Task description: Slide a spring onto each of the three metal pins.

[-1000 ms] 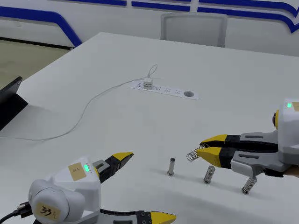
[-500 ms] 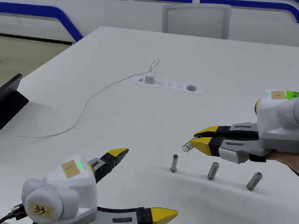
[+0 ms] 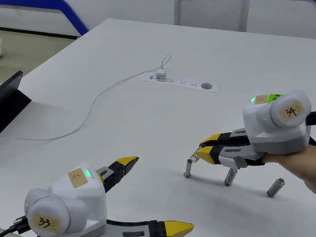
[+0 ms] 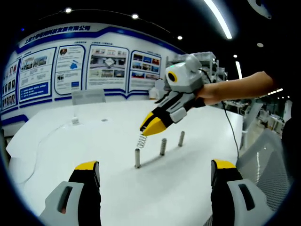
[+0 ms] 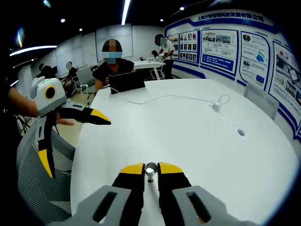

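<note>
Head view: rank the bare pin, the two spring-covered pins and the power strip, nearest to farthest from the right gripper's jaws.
1. The bare pin, just below the right gripper and the spring it holds.
2. The middle spring-covered pin, under the gripper's body.
3. The rightmost spring-covered pin, off to the right.
4. The power strip, far across the table.

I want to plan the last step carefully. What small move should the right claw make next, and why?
Probably lower the right claw straight down, so that its spring slides over the bare pin. The spring's lower end hangs at or just above that pin's top, roughly in line with it. The middle pin and the right pin already carry springs.
</note>
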Demonstrator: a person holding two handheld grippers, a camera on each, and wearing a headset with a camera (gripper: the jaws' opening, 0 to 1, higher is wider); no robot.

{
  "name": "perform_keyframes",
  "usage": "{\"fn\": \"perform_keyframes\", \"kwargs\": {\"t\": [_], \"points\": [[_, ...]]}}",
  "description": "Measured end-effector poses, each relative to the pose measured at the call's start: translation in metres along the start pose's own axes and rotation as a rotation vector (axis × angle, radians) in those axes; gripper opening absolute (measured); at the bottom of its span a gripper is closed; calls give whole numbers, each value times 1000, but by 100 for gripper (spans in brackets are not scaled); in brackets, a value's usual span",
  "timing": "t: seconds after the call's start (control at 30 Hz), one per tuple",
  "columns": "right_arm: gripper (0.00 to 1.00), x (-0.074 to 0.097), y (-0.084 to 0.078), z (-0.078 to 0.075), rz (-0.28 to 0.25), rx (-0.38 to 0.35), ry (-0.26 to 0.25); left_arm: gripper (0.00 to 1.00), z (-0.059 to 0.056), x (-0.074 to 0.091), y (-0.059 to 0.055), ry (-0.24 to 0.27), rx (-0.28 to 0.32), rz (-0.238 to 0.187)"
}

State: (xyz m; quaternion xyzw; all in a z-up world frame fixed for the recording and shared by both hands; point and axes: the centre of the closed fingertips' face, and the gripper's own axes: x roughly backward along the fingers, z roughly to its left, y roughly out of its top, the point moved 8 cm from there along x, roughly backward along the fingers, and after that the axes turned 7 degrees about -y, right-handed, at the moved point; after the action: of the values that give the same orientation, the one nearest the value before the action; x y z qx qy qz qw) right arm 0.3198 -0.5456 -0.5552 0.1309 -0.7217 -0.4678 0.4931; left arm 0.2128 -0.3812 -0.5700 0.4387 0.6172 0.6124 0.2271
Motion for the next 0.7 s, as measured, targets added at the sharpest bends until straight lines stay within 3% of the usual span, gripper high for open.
{"fn": "perform_keyframes", "kwargs": {"t": [0.37, 0.5, 0.7], "points": [[11, -8, -2, 0, 35, 41, 12, 100, 2, 0, -1, 2, 24, -1], [11, -13, -4, 3, 66, 88, 18, 100, 1, 0, -2, -2, 26, -2], [11, -16, 1, 2, 68, 88, 20, 100, 2, 0, -2, 0, 35, -4]]}}
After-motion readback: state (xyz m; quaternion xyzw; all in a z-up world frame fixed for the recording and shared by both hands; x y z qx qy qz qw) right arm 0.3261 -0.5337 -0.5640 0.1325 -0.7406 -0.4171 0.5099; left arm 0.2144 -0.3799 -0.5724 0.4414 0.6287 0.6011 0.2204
